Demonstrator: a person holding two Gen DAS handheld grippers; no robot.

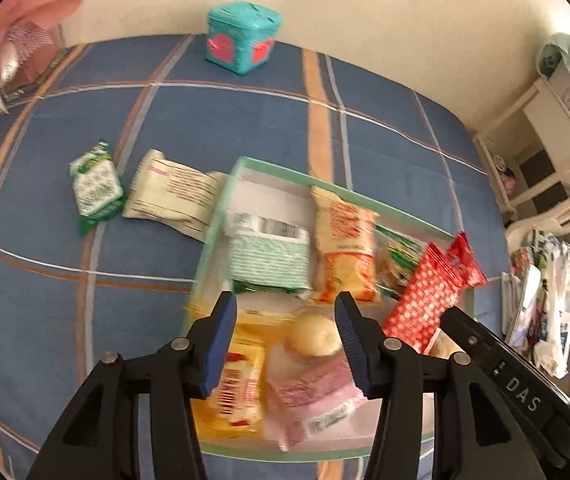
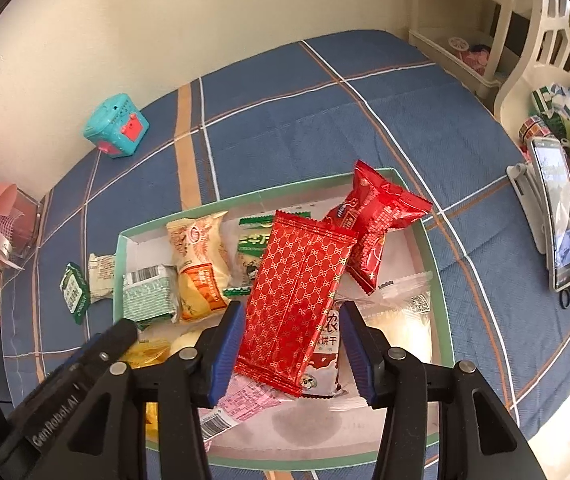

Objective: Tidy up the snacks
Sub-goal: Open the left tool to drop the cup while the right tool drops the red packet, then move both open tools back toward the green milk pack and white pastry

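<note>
Red patterned foil snack packet (image 2: 297,300) looks light, crinkly and slippery, lying propped in the green-rimmed box (image 2: 119,276). Grip its flat middle; right tongs (image 2: 291,344) stand apart around it, pads clear, and left tongs (image 1: 287,344) gape empty.

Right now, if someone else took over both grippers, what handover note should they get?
Left gripper: open, empty, above the near-left part of the box.
Right gripper: the red patterned packet sits between its fingers; whether the pads still press on it cannot be told.
Done: most snacks lie in the box, among them the orange packet, the green striped packet and a second red packet.
Left: the small green packet and the cream packet lie on the blue plaid cloth left of the box.
</note>
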